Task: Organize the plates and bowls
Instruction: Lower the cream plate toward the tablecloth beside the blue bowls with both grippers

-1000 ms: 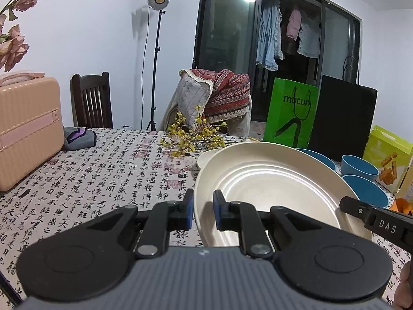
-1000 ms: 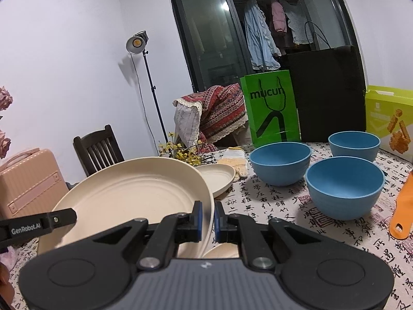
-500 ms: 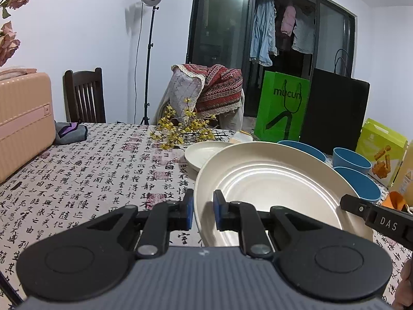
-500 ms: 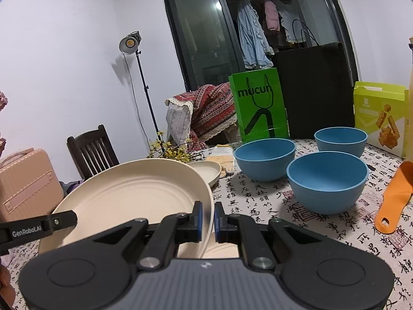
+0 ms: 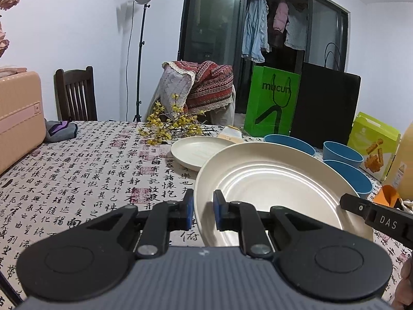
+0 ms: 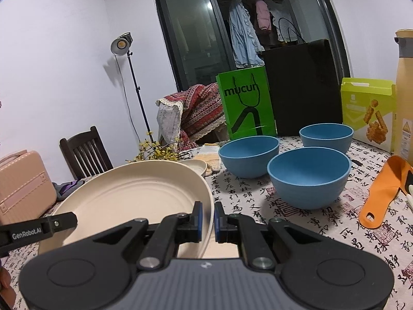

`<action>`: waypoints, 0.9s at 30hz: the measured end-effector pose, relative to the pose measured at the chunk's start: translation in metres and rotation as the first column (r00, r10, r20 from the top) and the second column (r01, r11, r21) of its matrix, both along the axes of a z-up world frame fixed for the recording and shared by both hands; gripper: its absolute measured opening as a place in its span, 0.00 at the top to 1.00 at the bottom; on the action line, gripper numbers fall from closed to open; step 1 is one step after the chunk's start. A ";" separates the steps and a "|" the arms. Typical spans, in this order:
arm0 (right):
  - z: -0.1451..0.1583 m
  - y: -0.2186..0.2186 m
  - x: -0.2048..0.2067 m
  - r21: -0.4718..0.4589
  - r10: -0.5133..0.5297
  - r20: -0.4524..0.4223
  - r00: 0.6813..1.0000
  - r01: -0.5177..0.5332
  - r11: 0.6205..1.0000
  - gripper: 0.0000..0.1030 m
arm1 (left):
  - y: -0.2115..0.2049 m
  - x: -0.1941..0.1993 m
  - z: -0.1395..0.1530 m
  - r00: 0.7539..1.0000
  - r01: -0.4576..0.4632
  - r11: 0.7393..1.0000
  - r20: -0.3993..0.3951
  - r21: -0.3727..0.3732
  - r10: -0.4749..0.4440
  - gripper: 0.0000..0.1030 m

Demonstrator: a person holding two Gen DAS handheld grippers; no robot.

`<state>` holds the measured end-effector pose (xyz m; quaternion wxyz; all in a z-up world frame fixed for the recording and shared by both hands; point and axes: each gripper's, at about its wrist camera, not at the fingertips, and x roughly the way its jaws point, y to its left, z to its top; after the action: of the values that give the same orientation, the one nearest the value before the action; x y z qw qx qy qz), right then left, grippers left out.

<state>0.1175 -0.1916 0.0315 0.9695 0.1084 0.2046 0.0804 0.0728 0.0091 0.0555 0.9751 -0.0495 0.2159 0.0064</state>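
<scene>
The large cream plate (image 5: pixel 271 180) is clamped by its opposite rims in the jaws of the left gripper (image 5: pixel 202 210) and right gripper (image 6: pixel 206 218).

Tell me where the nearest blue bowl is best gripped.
Grip the nearest blue bowl at its thin upright rim, coming from above on the near side, one finger inside. It sits upright and open, and its rounded wall looks too wide for the jaws.

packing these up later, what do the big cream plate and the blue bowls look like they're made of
Big cream plate: looks like matte plastic or wheat-straw composite, with a soft sheen and moulded concentric rings; ceramic cannot be ruled out.
Blue bowls: apparently the same kind of matte moulded material, uniform colour, no glaze glare.
</scene>
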 end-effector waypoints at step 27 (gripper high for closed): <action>-0.013 -0.031 -0.008 -0.005 -0.057 -0.022 0.998 0.057 0.998 0.91 | -0.033 0.003 -0.017 0.998 0.059 0.998 -0.032 0.021 -0.059 0.85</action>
<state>0.1094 -0.2226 0.0184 0.9693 0.1131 0.2121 0.0510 0.0756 -0.0236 0.0388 0.9719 -0.0323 0.2323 -0.0192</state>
